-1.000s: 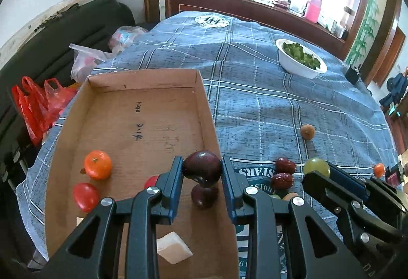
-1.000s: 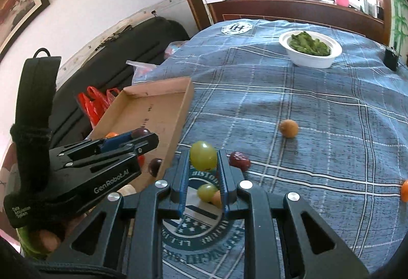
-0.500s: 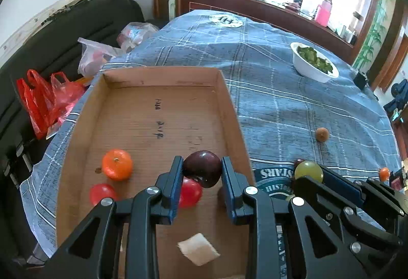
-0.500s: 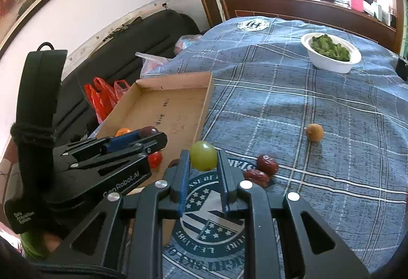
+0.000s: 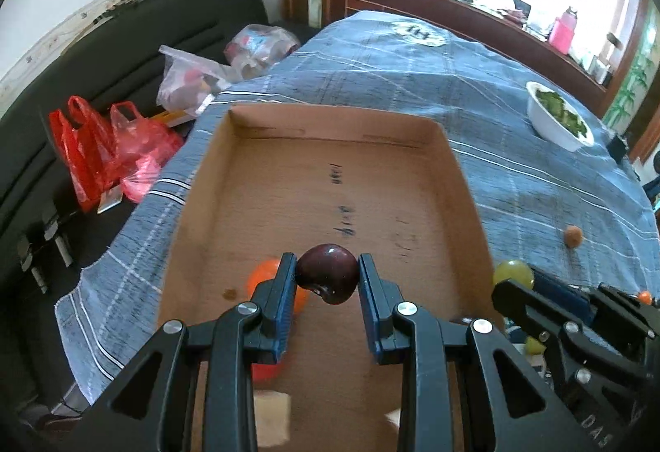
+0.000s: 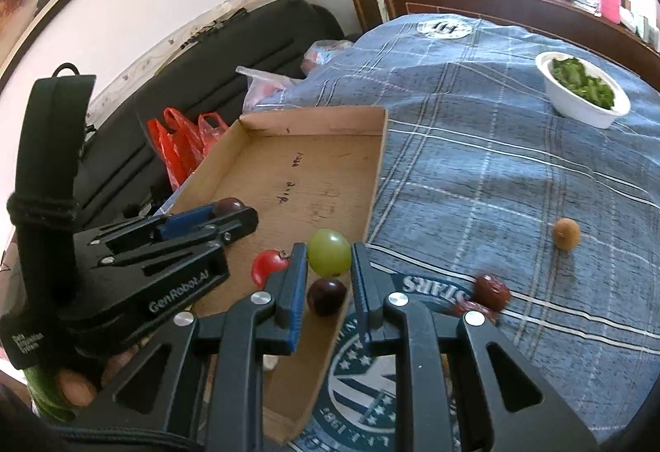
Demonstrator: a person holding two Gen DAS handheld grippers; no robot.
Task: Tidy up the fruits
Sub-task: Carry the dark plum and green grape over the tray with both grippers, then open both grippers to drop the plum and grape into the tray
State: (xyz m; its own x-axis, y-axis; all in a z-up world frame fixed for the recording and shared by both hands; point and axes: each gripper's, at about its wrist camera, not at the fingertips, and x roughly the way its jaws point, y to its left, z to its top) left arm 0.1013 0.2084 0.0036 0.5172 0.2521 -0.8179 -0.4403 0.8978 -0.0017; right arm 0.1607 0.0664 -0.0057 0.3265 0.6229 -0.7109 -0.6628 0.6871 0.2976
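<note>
Left gripper (image 5: pixel 327 280) clamps a dark plum (image 5: pixel 328 273) above the box (image 5: pixel 288 196). Right gripper (image 6: pixel 328 260) pinches a green grape (image 6: pixel 328 257) over the box's 3 o'clock wall; dates (image 6: pixel 491 291) lie at 4 o'clock.

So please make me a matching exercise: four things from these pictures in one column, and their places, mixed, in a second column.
Things:
1. green grape
2. dark plum
3. white bowl
4. red tomato

Places:
A. on the floor of the cardboard box
B. in the left gripper
C. far on the blue cloth
D. in the right gripper

Pairs: 1-D, 2-B, 3-C, 4-A
</note>
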